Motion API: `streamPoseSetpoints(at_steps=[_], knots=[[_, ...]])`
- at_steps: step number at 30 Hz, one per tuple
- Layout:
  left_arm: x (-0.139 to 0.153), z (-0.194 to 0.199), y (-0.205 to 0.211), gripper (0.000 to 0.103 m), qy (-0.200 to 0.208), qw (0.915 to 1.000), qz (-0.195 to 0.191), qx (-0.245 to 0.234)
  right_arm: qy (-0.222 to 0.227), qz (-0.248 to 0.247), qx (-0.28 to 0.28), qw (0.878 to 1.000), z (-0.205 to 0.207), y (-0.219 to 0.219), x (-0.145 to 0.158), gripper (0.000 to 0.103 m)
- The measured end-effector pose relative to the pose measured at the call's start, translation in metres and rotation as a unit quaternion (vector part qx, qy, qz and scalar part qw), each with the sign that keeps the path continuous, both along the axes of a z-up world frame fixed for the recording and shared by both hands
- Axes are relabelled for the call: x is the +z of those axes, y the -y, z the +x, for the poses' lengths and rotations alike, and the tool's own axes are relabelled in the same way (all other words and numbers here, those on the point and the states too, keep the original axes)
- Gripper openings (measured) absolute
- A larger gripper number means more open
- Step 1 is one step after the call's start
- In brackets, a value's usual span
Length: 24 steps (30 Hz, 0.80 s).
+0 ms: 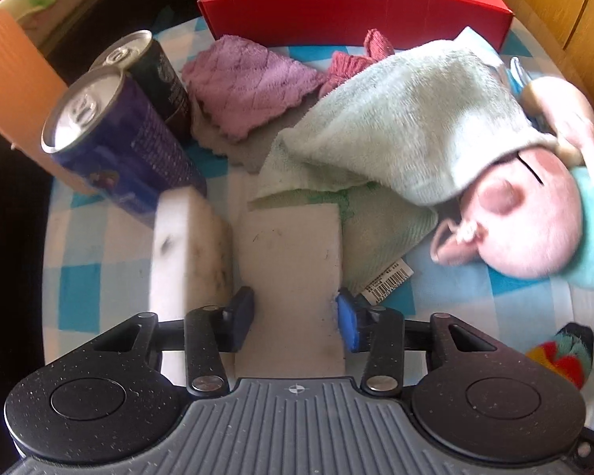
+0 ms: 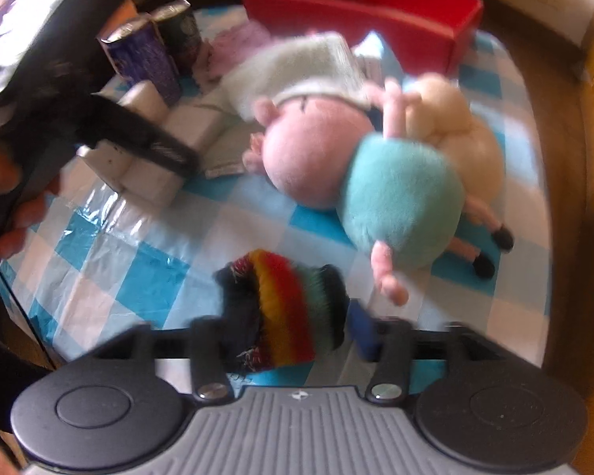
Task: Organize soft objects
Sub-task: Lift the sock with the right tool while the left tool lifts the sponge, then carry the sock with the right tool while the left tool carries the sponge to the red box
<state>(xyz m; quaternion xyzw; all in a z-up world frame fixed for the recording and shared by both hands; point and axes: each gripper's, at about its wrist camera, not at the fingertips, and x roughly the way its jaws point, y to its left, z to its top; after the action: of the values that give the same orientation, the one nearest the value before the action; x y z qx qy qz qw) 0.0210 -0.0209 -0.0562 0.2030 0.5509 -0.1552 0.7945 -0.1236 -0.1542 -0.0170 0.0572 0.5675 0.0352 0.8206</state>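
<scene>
A round tabletop (image 1: 79,289) under a blue-and-white checked plastic cover is crowded with soft things waiting to be sorted; a red box (image 1: 356,12) stands open at the far edge, probably the place they are meant to go.

The left gripper (image 1: 295,316) points steeply down with a white sponge block (image 1: 289,261) between its blue pads; both pads sit against the block's sides, so it looks gripped, likely ready for lifting toward the box; a second sponge block (image 1: 186,245) stands just beside it on the left.

The right gripper (image 2: 297,336) has its jaws parted around a rainbow-striped fuzzy toy (image 2: 285,312); the right pad stands clear of the fur, so nothing is squeezed yet (the view is blurred, and the left pad is hidden behind the toy).

Beyond, a pink plush pig in a teal dress (image 2: 336,174) lies on its side, its head partly under a pale green towel (image 1: 396,118); a cream plush (image 2: 463,134) lies against it; a purple cloth (image 1: 249,83) lies near the box.

Two drink cans (image 1: 118,130) stand upright at the left edge, hard things out of the way.
</scene>
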Motion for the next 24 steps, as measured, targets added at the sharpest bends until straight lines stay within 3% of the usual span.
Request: streamPoseSetpoints(at_steps=[6,9,14,15,16,18,21,24], knots=[[0.02,-0.019,-0.01,0.041,0.013,0.9995,-0.023,-0.015,0.003,-0.006,0.0,1.0,-0.006,-0.002,0.0,0.051],[0.029,-0.029,-0.013,0.041,0.02,0.999,-0.035,-0.021,0.008,0.0,0.003,1.0,-0.009,-0.006,0.003,0.06],[0.026,-0.045,-0.013,0.041,0.012,0.9987,-0.034,-0.035,0.015,-0.047,0.032,0.998,-0.001,-0.023,-0.004,0.063],[0.026,-0.046,-0.013,0.041,0.012,0.9986,-0.035,-0.037,0.014,-0.058,0.036,0.998,-0.001,-0.025,-0.006,0.055],[0.026,-0.048,-0.015,0.041,0.013,0.9986,-0.036,-0.038,0.01,-0.061,0.04,0.997,0.0,-0.025,-0.008,0.034],[0.029,-0.05,-0.016,0.041,0.014,0.9984,-0.039,-0.038,-0.008,-0.042,0.031,0.999,0.0,-0.019,-0.012,0.013],[0.037,-0.054,-0.019,0.041,0.013,0.9976,-0.057,-0.037,-0.004,-0.029,0.026,0.999,-0.006,-0.013,-0.008,0.002],[0.052,-0.059,-0.019,0.041,0.025,0.996,-0.076,-0.039,0.021,0.031,0.005,0.999,-0.013,-0.002,0.014,0.001]])
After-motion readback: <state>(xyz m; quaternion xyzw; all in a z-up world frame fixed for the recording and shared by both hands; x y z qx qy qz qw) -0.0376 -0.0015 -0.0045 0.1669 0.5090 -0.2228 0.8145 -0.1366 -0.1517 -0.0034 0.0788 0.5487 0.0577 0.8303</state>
